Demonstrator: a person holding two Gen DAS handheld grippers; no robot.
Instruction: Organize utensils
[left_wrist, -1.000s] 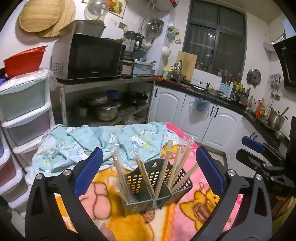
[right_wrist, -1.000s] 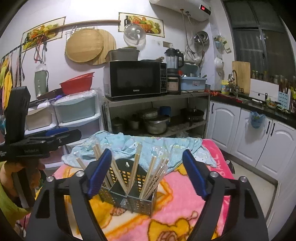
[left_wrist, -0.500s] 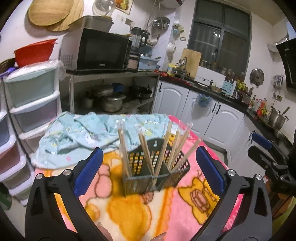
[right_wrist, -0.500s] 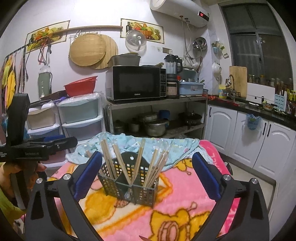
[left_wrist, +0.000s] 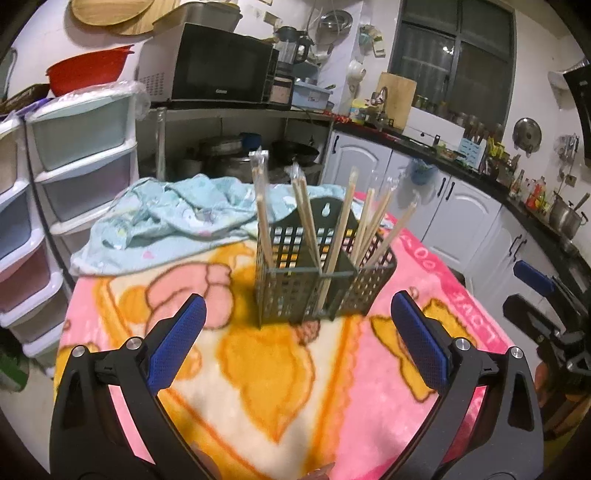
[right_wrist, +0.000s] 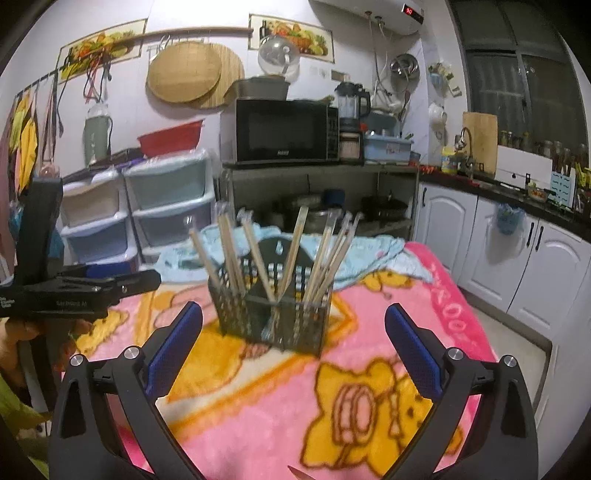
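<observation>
Both grippers wide, nothing btwn the jaws – left gripper (left_wrist: 295, 339), right gripper (right_wrist: 293, 341). Just beyond, caddy (left_wrist: 325, 284) sits mid pink blanket (left_wrist: 258, 387), wrapped chopsticks (left_wrist: 262, 214) leaning out. Sticks prob light, stiff, slick in plastic; pinch mid-shaft. Right view alone shows drawers (right_wrist: 170, 206) w/ red bowl – left view shows stove-side pots (left_wrist: 565, 218).

Home kitchen, small and well used. Black microwave (right_wrist: 282, 131) on a metal shelf rack (right_wrist: 321, 173), pots stored on the rack's lower shelf. Blender (right_wrist: 351, 101) beside the microwave. White base cabinets (right_wrist: 513, 251) under a dark countertop (left_wrist: 436, 147) crowded with jars and bottles; faucet and cutting board (right_wrist: 480, 142) by the window. Round woven trays (right_wrist: 188, 75) and food posters hang on the wall. Plastic drawer towers (right_wrist: 166, 206) at the left.
</observation>
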